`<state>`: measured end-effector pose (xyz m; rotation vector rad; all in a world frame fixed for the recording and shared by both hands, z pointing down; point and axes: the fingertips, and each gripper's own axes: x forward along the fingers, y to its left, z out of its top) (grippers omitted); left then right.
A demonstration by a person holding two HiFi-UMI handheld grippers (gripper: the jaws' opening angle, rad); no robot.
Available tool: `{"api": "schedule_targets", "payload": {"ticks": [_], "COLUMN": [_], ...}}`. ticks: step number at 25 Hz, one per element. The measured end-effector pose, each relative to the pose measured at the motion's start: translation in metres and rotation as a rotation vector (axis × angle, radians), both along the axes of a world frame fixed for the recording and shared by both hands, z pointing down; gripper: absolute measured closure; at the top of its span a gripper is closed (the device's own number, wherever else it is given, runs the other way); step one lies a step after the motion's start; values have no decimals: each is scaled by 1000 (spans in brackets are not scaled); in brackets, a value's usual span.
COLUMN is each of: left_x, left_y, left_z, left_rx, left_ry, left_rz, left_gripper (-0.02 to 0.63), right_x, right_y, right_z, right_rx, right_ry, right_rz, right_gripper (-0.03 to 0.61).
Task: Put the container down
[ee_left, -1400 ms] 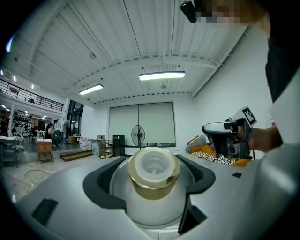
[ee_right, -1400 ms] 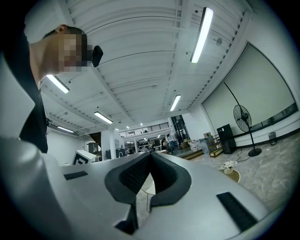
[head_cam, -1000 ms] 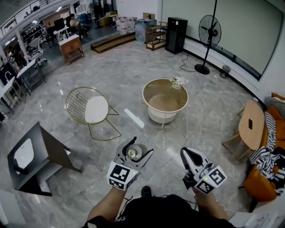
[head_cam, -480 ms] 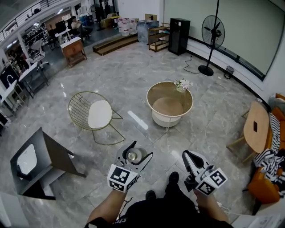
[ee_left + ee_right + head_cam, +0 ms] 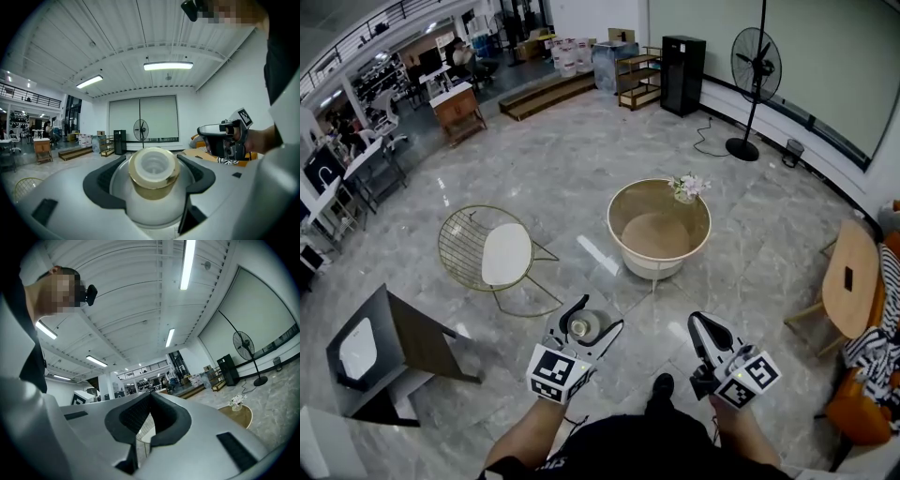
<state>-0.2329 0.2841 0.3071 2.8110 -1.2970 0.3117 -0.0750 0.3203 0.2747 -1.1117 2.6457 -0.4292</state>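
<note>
Left gripper (image 5: 598, 315) gripped the white, gold-necked container (image 5: 580, 327) off the floor at lower centre, probably for carrying to the round table (image 5: 659, 182) ahead, while the right gripper (image 5: 697, 322), jaws together and empty, hung idle at lower right.

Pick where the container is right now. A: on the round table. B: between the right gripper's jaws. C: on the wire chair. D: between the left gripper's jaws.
D: the gold-necked container sits clamped in the left gripper, while the right gripper is shut on nothing.
</note>
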Motion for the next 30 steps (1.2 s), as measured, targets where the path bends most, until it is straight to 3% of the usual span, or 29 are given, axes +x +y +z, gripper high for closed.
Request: {"api": "schedule_targets", "payload": {"ticks": [10,17,23,30], "left_x": [117,179,204,210], "left_y": [-122,-173,-197,-229], "left_z": [-5,-4,1,3], "left_rx": [-21,-35,-42,-33], "left_ry": [-6,-10,-20,3], "left_rz": [14,3,-13,-31], "left_gripper": [267,267,267,267], "right_x": [112,179,210,213], "right_y": [-125,-175,-200,-228], "right_z": [9,20,21,13], "right_rx": [-34,-53,-56,-44], "right_ry": [-28,-36,-42,-8], "right_rz": [-13,-9,-11,-41], "right_gripper": [563,563,563,563]}}
